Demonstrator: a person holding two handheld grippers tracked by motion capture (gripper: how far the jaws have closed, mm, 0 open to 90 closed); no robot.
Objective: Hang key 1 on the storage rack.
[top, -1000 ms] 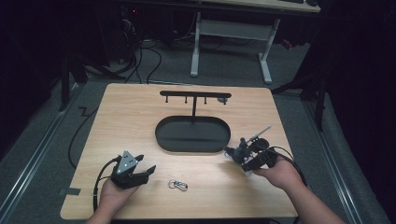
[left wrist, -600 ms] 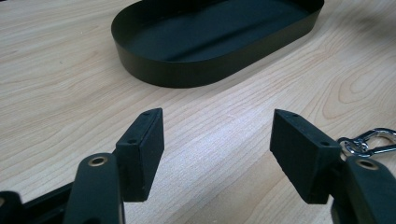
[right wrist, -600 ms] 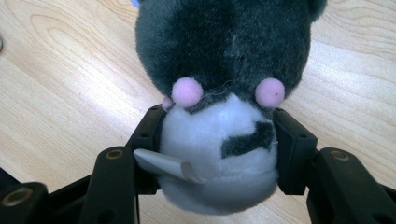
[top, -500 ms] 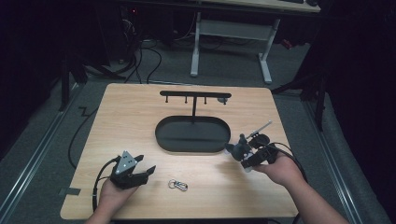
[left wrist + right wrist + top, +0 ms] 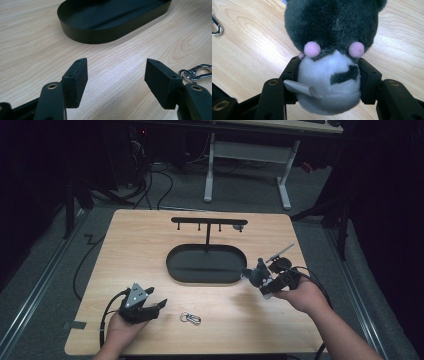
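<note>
The right tongs (image 5: 328, 75) grip a grey and white plush toy (image 5: 332, 50) by its white part, the pads pressing on both sides. The toy is above the wooden surface (image 5: 150, 250), just beside the black oval tray (image 5: 207, 265). The left tongs (image 5: 116, 80) are open and hold nothing, near a metal clip (image 5: 197, 72).
</note>
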